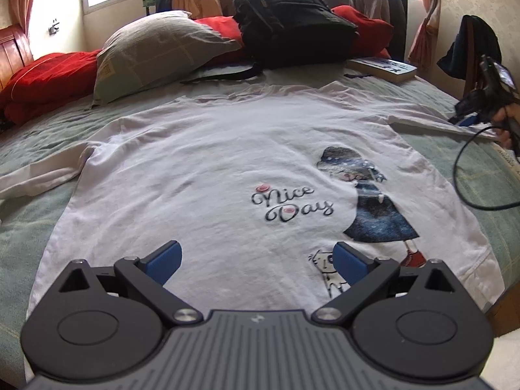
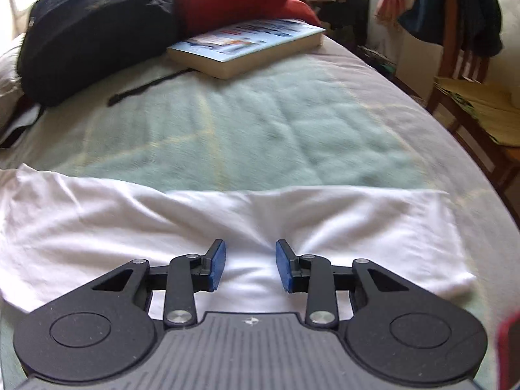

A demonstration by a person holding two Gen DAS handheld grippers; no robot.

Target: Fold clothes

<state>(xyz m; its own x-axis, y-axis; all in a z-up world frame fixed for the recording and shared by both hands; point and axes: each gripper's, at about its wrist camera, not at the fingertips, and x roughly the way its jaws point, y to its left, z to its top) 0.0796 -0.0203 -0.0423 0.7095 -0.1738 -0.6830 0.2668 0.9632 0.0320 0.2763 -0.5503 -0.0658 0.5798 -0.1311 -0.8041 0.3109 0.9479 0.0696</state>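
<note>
a: grippers?
b: left gripper (image 1: pixel 256 260) gaped wide over the shirt (image 1: pixel 227 162); right gripper (image 2: pixel 250 266) stood parted above its sleeve (image 2: pixel 357 221), gripping nothing.
a: shirt?
b: flat on the bed (image 1: pixel 471 162); book (image 2: pixel 247 45) beyond.

Bed (image 1: pixel 29 149), pale green cover: white T-shirt (image 1: pixel 208 162) spread flat; pillow (image 1: pixel 156 52), backpack (image 1: pixel 289 16), book (image 1: pixel 383 65) behind.

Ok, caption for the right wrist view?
Right gripper open over the white sleeve, book and backpack beyond.
</note>
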